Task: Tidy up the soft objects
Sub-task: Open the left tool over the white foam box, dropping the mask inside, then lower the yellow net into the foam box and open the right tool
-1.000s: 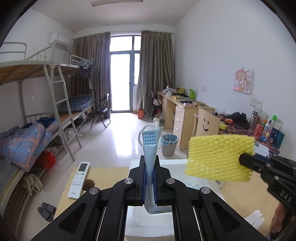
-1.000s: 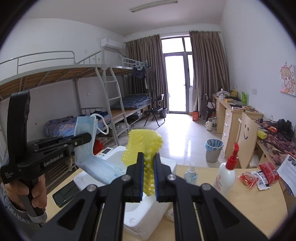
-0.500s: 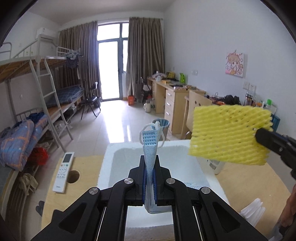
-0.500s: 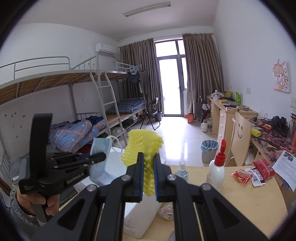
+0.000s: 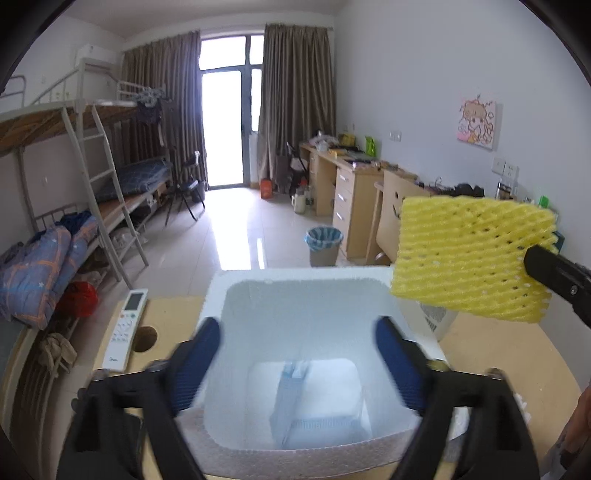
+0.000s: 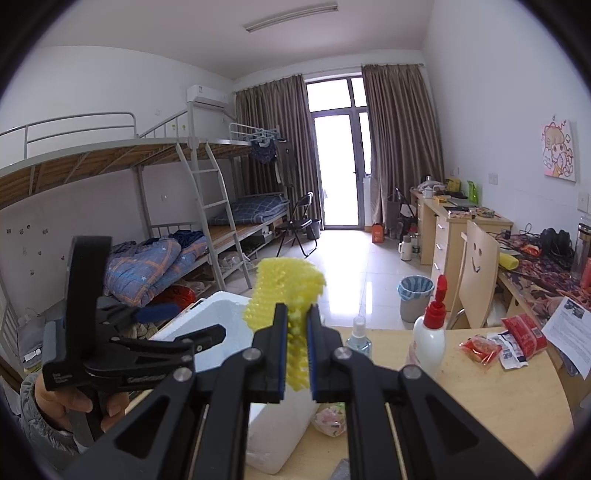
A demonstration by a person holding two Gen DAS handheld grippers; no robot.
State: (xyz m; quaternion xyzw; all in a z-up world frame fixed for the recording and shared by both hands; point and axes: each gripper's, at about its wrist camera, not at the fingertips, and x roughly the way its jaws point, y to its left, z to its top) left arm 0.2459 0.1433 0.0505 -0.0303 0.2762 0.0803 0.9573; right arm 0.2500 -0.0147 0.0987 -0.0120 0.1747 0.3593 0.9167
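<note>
- White walls (image 6: 110, 92) and a white ceiling enclose a dormitory room; a fluorescent tube light (image 6: 290, 16) sits at the top centre of the right wrist view.
- A glass balcony door (image 5: 223, 127), bright with daylight, stands at the far end between brown curtains (image 5: 297, 99).
- An air conditioner (image 6: 207, 98) hangs high on the wall left of the curtains.
- A metal bunk bed (image 6: 122, 158) with a ladder (image 5: 110, 192) fills the left side; a blue patterned quilt (image 5: 37, 258) lies on the lower bunk.
- The glossy tiled floor (image 5: 229, 243) reflects the door's light.
- Wooden desks (image 5: 347, 184) line the right wall, with a waste bin (image 5: 323, 245) beside them.
- A cartoon picture (image 5: 476, 123) hangs at upper right.
- A black folding chair (image 6: 299, 225) stands near the door.
</note>
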